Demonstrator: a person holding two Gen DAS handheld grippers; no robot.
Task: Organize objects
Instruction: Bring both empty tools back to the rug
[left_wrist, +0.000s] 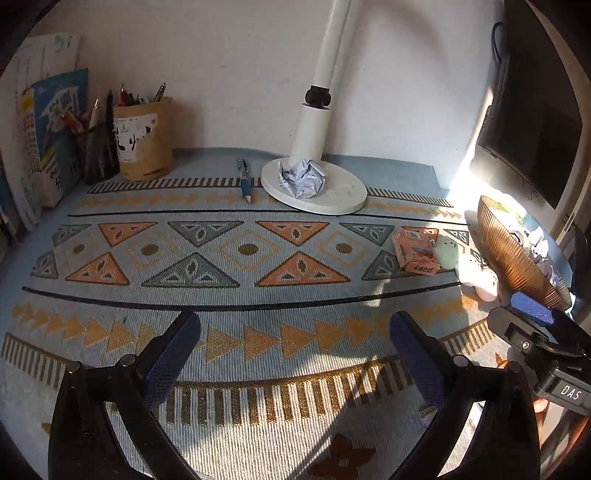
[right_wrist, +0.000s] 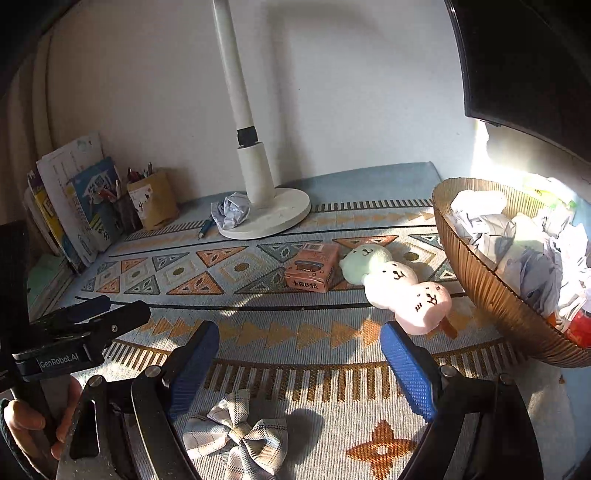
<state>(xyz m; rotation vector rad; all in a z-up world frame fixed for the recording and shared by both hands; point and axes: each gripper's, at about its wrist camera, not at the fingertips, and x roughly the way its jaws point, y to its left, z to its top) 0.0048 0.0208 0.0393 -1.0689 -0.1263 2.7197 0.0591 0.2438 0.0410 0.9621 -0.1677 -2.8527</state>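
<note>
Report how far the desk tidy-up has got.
Done: crumpled papers already fill the ribbed bowl. In hand: nothing; left gripper and right gripper are both open. Left: paper ball on the lamp base, pen, pink box, plush toy, plaid bow.

Patterned tablecloth (right_wrist: 258, 332) carries lamp base (right_wrist: 273, 216), box (right_wrist: 312, 267), plush (right_wrist: 399, 286), bowl (right_wrist: 491, 291).

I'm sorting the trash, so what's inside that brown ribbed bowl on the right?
The brown ribbed bowl holds crumpled white paper and something red at its near edge. Whatever lies under the paper is covered.
</note>
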